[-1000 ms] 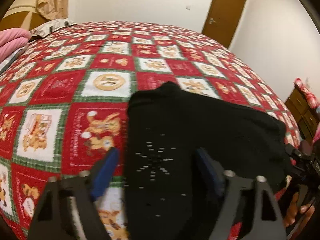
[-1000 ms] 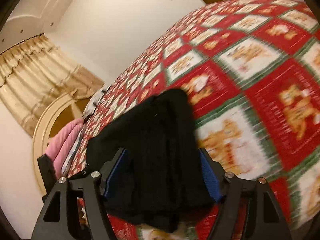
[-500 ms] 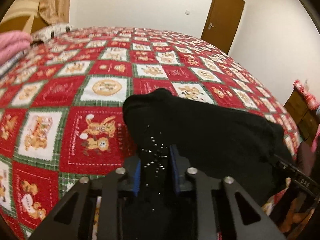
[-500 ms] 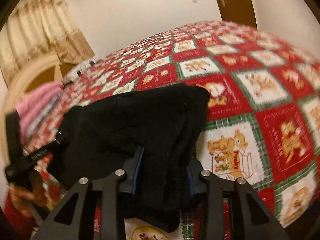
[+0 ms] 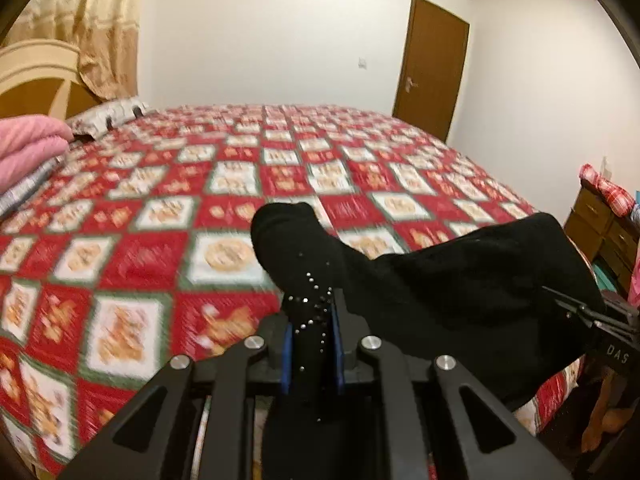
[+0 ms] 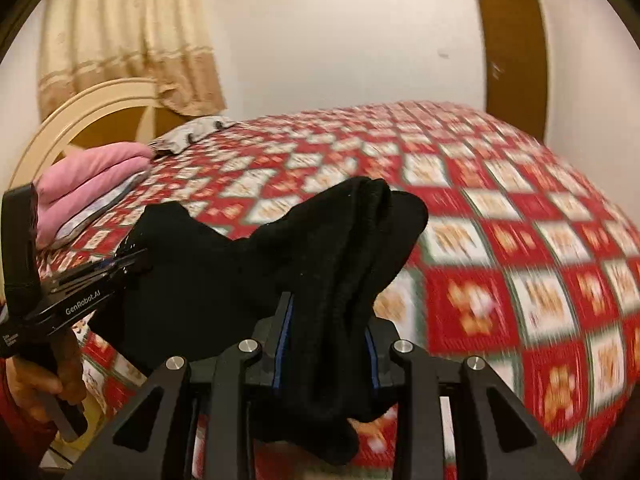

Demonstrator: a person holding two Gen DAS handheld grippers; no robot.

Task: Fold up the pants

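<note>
The black pants (image 5: 460,276) hang over the bed (image 5: 160,208), long axis stretched sideways between the left gripper (image 5: 310,344) and right gripper (image 6: 326,344) (studded end at the left); both jaws have just closed, clenched on the cloth.

In the right wrist view, the black body of the left gripper (image 6: 132,258), at the near left edge, carries the white lettering "GenRobot.AI" along its side. Lower on that same body sits a small block of white print, too small to read. In the left wrist view, the right gripper (image 5: 576,312), at the near right edge, shows the pale letters "DAS" on its black housing. The quilt's squares are too blurred to read.
</note>
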